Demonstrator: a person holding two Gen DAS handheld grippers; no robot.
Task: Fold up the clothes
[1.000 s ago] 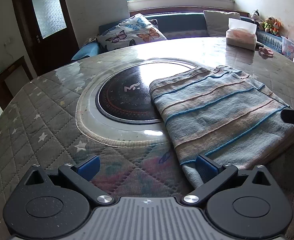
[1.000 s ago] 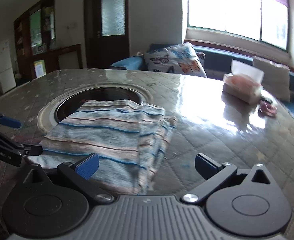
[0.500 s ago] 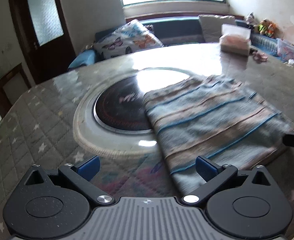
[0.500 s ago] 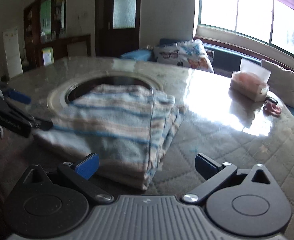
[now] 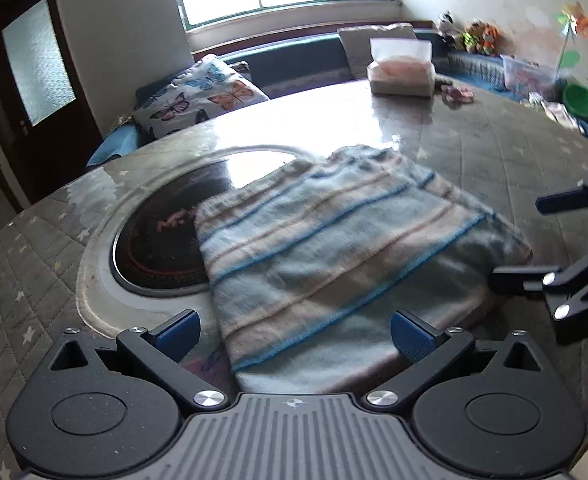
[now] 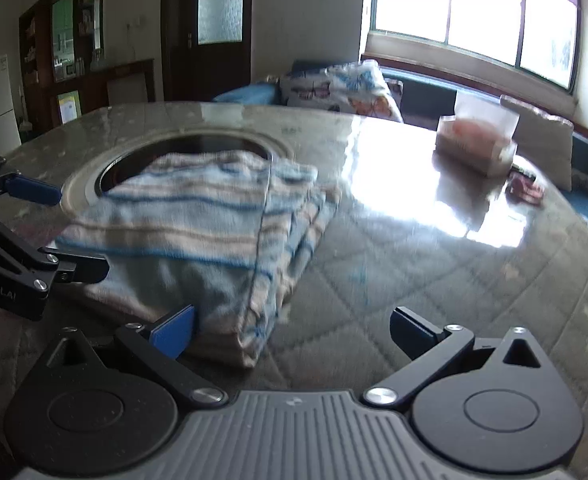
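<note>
Garment: the striped cloth (image 5: 345, 256) lies on the round table (image 5: 493, 148) as a flat rectangular bundle, its far-left part lapping over the dark round hob (image 5: 154, 248) set in the table's middle.
Layers: in the right wrist view the bundle's edge at about 6 o'clock shows several stacked folds (image 6: 294, 240), so it looks doubled over more than once.
Left gripper (image 5: 294, 330): fingers spread wide, nothing between them; the cloth's near edge sits just ahead, at 12 o'clock from the fingertips.
Right gripper (image 6: 294, 330): fingers also wide apart and empty; its left blue pad (image 6: 174, 330) is right at the bundle's near corner, though the blur leaves it unclear whether pad and cloth touch.
Each other: the right gripper shows at 3 o'clock in the left wrist view, beside the bundle's right edge; the left gripper shows at 9 o'clock in the right wrist view.
Progress: the cloth already lies folded and fairly square, and neither tool has hold of it. This fits a finished fold, or a pause ahead of one more halving; the pictures do not settle which.
Other things: a tissue box (image 5: 399, 68) stands well apart at the table's far side, 1 o'clock from the cloth.
</note>
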